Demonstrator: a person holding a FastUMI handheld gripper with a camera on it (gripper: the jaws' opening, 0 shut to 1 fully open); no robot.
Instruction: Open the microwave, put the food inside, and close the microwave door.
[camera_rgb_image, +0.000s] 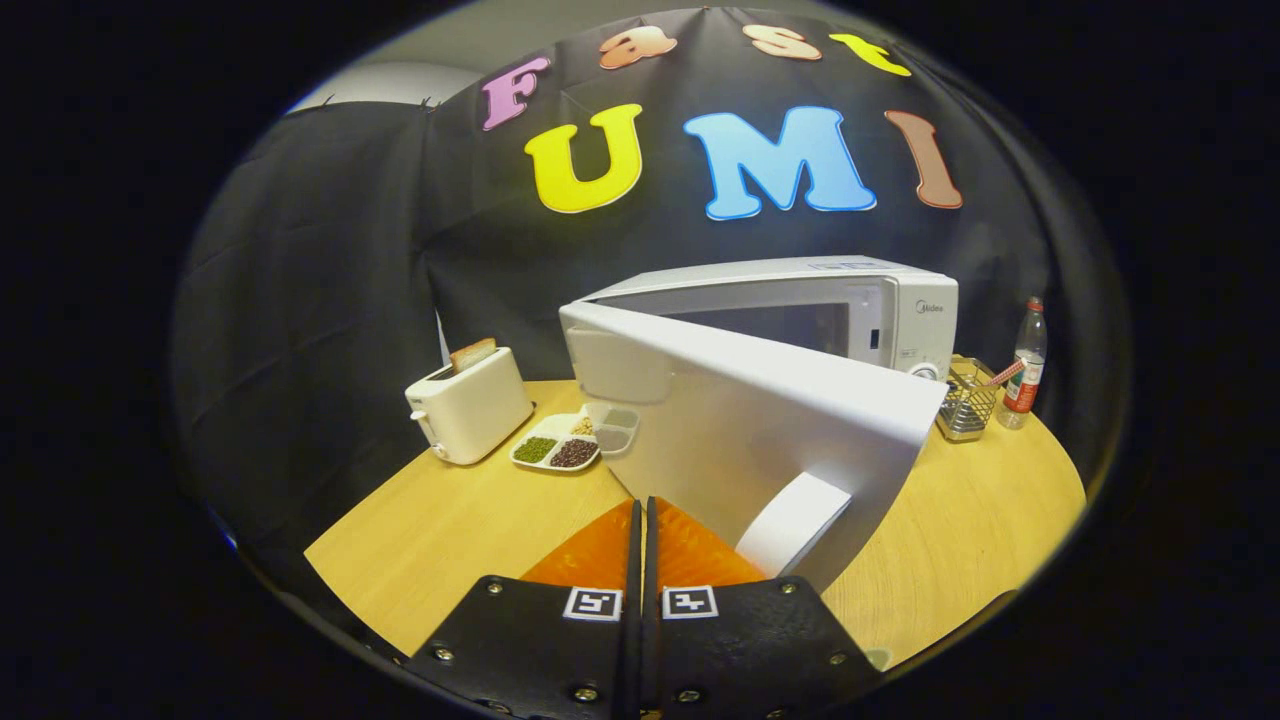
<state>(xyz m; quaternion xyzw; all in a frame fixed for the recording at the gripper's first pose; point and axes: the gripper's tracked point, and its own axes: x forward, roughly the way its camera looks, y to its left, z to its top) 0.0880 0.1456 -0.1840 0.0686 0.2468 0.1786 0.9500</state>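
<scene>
Clenched empty, hand-held gripper (641, 520) sits beside the microwave door (760, 420), which stands swung open; food tray (560, 445) waits on counter (450, 530), apparently for loading.

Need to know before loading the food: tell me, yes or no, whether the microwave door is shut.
No: the microwave door stands swung open toward the shut gripper, away from the microwave.
</scene>
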